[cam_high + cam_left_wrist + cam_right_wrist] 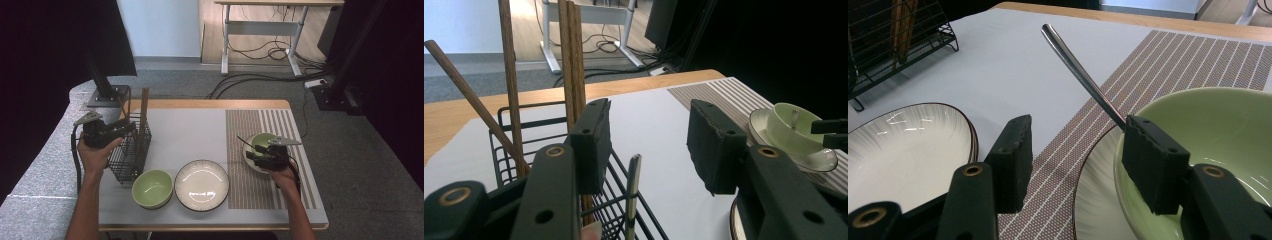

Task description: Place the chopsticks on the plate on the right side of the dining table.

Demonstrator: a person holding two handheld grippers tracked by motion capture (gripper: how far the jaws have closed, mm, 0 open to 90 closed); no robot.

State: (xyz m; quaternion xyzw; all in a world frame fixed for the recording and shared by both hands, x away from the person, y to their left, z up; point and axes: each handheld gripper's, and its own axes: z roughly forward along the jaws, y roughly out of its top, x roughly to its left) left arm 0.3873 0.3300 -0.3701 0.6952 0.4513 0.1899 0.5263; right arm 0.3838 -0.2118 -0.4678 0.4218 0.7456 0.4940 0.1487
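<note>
the left tool [122,129] hangs over the black wire rack [131,152] at the left side of the bench [200,127], its jaws released and spread wide, grasping nothing. in the left gripper view a thin metal utensil handle [633,192] stands up inside the rack just below the gap between the jaws, nearer the left pad, and does not touch either pad. brown wooden chopsticks [570,55] rise from the far part of the rack, right behind the left pad, with another one [466,90] leaning off to the left. the right tool [252,152] sits at the right side of the bench over the striped mat [250,185], its jaws also released and holding nothing. in the right gripper view its right pad sits at the rim of a green bowl [1218,135] that rests on a white saucer [1095,192], and a metal spoon handle [1078,70] slants up and away from the bowl just beside that pad; whether they touch i cannot tell. a white plate [201,184] and a second green bowl [152,188] lie near the front edge, between the two hands.
</note>
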